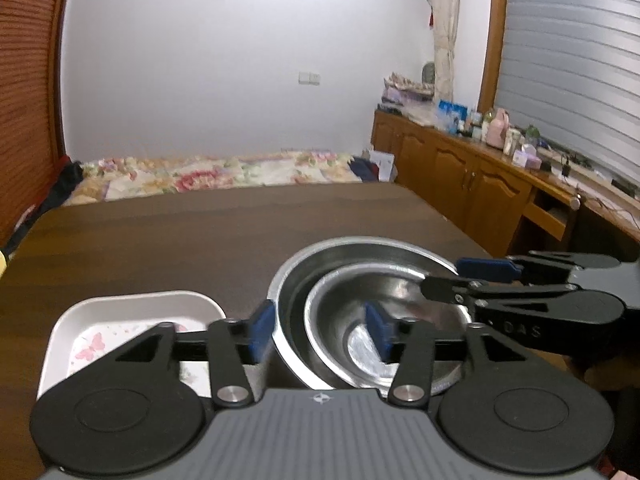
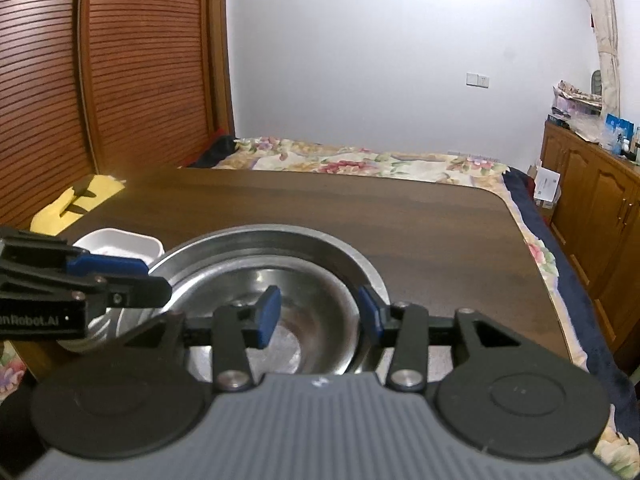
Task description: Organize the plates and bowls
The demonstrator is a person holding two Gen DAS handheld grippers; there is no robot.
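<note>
A small steel bowl (image 1: 384, 312) sits nested inside a larger steel bowl (image 1: 320, 264) on the dark wood table (image 1: 200, 232). My left gripper (image 1: 320, 330) is open, its fingers straddling the left rims of both bowls. My right gripper (image 2: 318, 312) is open too, its fingers straddling the right rim of the small bowl (image 2: 288, 300) inside the large bowl (image 2: 272, 240). A white square plate (image 1: 120, 320) with a butterfly print lies left of the bowls, also seen in the right wrist view (image 2: 120, 242). The right gripper shows in the left wrist view (image 1: 444, 280).
A bed with a floral cover (image 1: 220, 172) lies beyond the table's far edge. Wooden cabinets (image 1: 460, 176) with clutter on top run along the right. A slatted wooden door (image 2: 100, 80) stands at left, and a yellow cloth (image 2: 76, 204) lies near the table's left corner.
</note>
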